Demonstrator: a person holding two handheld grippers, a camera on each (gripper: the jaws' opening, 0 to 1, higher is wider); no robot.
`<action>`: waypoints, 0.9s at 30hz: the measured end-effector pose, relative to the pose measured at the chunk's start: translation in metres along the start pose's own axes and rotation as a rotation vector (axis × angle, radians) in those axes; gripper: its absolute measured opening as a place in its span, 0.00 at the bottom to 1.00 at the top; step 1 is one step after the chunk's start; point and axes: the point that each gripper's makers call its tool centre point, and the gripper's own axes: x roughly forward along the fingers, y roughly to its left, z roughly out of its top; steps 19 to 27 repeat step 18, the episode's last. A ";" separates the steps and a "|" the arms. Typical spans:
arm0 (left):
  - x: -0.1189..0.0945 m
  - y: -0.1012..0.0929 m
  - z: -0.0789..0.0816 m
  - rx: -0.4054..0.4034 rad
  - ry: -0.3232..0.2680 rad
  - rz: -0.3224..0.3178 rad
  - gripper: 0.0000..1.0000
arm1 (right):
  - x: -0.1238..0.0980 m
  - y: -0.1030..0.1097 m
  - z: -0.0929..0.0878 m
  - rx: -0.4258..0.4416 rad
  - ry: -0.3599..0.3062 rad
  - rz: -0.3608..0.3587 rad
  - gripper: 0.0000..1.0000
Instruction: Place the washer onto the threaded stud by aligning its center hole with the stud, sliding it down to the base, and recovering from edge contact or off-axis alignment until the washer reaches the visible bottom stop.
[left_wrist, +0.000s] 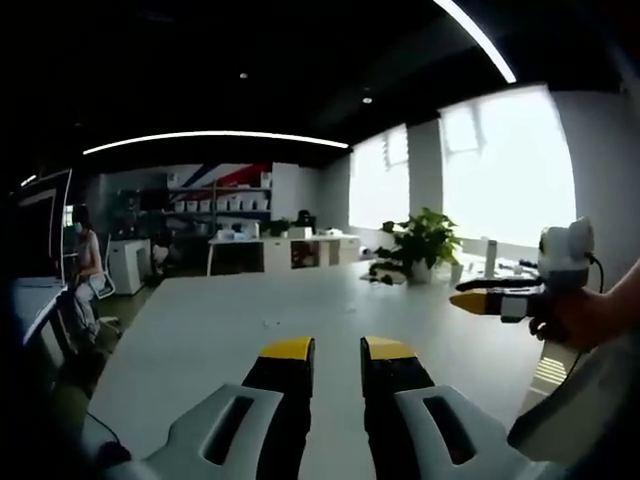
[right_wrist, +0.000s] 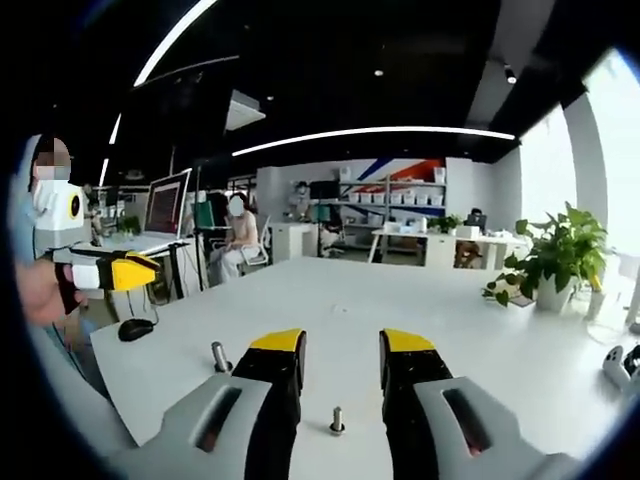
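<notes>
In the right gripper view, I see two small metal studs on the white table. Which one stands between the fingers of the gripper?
The shorter stud, low in the view, stands on the table in the gap between the right gripper fingers. The other stud stands off to the left.

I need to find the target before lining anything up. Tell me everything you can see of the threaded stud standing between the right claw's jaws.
The short grey metal threaded stud stands upright on the white table, its wider base resting on the surface. It looks bare, with no washer on it. In the right gripper view it sits in the gap between the open jaws of the right claw, touching neither. A second, similar upright metal post stands apart to its left.
</notes>
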 end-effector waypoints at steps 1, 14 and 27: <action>-0.001 0.004 0.002 0.007 -0.005 0.018 0.17 | 0.000 -0.001 0.002 -0.005 -0.008 -0.004 0.32; -0.012 0.042 0.005 -0.019 -0.027 0.187 0.24 | -0.003 -0.017 0.004 0.013 -0.021 -0.071 0.36; -0.014 0.049 0.004 -0.004 -0.020 0.219 0.26 | -0.004 -0.023 0.003 0.035 -0.019 -0.093 0.39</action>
